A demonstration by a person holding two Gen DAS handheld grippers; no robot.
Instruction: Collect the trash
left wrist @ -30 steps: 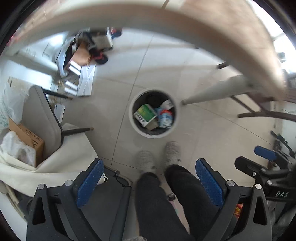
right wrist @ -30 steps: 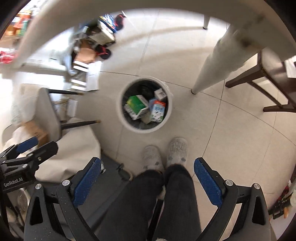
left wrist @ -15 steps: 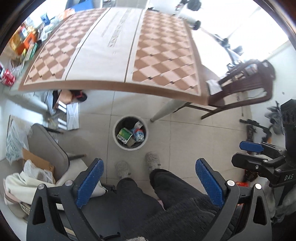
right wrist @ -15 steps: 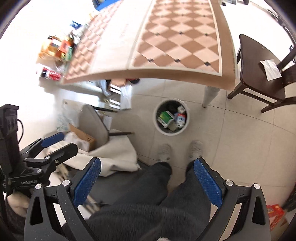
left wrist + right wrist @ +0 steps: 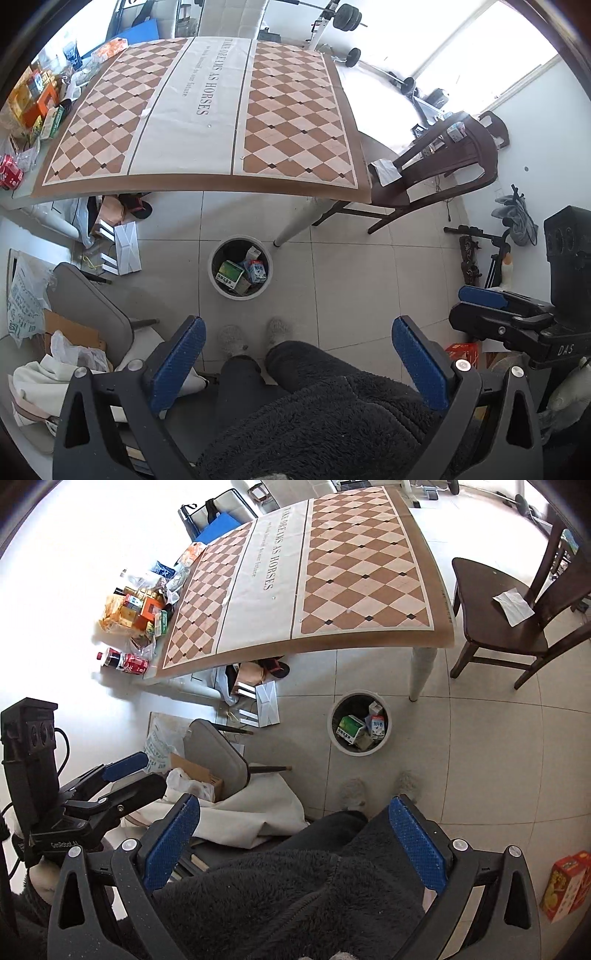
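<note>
Gaping wide and empty, both tools (image 5: 295, 363) (image 5: 295, 843) overlook a round white bin (image 5: 240, 291) of cartons.

Trash bin (image 5: 241, 294) stands on open floor tile; its mouth is unobstructed from above, with the white table leg (image 5: 295, 225) just beside its far-right rim. Grey chair (image 5: 216, 755) and boxes crowd the floor left of it, a dark wooden chair (image 5: 506, 627) stands right. Checkered tabletop (image 5: 207, 118) appears bare across the middle; packages (image 5: 136, 613) line its left edge.
</note>
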